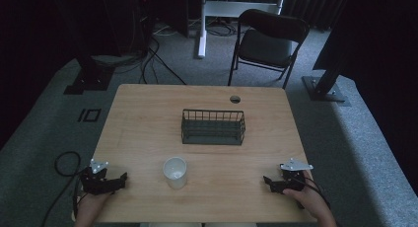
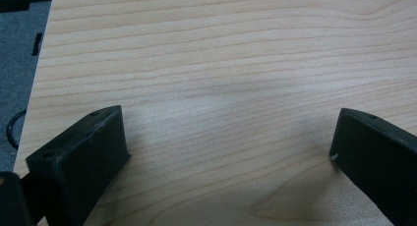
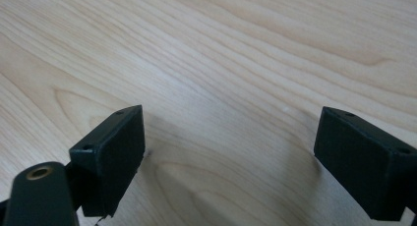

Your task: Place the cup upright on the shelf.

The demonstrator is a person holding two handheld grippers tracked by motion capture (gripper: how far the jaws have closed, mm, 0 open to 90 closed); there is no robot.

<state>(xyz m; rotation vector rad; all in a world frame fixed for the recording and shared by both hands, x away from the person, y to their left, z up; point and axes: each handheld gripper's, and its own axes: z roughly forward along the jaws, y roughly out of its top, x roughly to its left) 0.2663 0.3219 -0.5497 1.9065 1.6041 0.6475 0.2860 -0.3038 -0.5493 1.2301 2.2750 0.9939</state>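
A white cup [image 1: 175, 172] stands upright near the front middle of the wooden table [image 1: 148, 113]. Behind it, at the table's centre, sits a dark wire basket [image 1: 213, 127] with nothing visible inside. My left gripper [image 1: 120, 179] rests at the front left corner, pointing toward the cup. In the left gripper view the same gripper [image 2: 228, 137] has its jaws spread wide over bare wood. My right gripper [image 1: 268, 181] lies at the front right, held by a hand. The right gripper view shows it [image 3: 228, 132] open above the tabletop, nothing between the jaws.
A round cable hole [image 1: 235, 99] is set in the table's far edge. A black folding chair [image 1: 266, 42] stands beyond the table on grey carpet. Cables [image 1: 64, 163] run along the floor at the left. A white desk leg [image 1: 201, 24] rises at the back.
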